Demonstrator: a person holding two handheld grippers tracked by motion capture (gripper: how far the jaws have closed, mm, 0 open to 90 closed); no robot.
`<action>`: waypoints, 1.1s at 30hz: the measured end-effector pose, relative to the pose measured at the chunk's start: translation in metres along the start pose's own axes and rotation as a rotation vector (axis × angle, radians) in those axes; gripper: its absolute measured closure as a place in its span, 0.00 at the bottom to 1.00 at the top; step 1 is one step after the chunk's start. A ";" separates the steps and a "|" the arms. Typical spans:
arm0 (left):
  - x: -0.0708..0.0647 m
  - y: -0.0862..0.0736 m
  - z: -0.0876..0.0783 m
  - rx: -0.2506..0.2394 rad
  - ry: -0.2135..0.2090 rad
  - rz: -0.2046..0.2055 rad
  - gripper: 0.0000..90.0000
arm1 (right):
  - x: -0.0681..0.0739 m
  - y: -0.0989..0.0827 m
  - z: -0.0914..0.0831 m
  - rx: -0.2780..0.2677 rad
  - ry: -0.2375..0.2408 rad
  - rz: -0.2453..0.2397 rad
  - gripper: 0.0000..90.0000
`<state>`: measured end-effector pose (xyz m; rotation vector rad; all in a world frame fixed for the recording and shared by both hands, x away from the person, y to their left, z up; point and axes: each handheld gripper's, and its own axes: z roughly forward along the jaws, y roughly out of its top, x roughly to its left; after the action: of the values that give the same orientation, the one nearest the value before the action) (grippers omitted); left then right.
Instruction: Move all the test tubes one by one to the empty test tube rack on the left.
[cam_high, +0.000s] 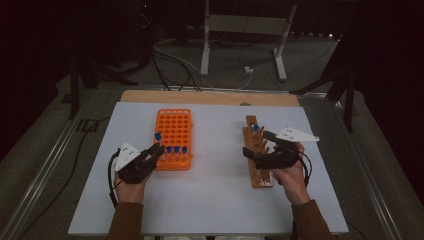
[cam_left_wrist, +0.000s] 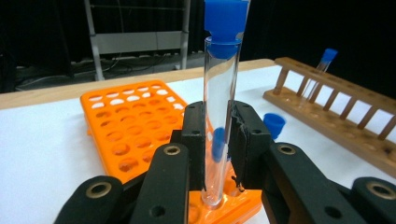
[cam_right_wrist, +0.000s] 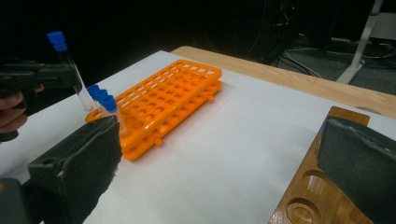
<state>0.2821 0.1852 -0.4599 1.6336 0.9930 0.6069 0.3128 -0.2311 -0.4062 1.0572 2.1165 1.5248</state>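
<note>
I judge the test tube (cam_left_wrist: 219, 116) light, rigid, slick and breakable, best pinched mid-barrel below its blue cap (cam_left_wrist: 226, 21). My left hand-held gripper (cam_left_wrist: 218, 140) is clamped on it there, holding it upright over the near edge of the orange rack (cam_left_wrist: 133, 126), its base at a hole. My right hand-held gripper (cam_right_wrist: 219, 158) stands wide apart and empty, right of the orange rack, over the wooden rack (cam_right_wrist: 322, 186) on the tabletop (cam_right_wrist: 224, 140).
</note>
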 end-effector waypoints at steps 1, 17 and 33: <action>0.001 -0.001 0.001 0.004 0.004 -0.001 0.87 | 0.000 0.000 0.000 0.000 -0.001 -0.002 0.00; 0.007 -0.017 0.015 0.058 0.051 -0.007 0.87 | 0.000 0.000 0.000 -0.001 0.001 -0.002 0.00; 0.005 -0.031 0.021 0.136 0.062 -0.004 0.87 | -0.001 0.000 -0.002 -0.003 0.002 0.001 0.00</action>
<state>0.2922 0.1806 -0.4961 1.7403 1.1025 0.6016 0.3119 -0.2330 -0.4057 1.0570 2.1147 1.5290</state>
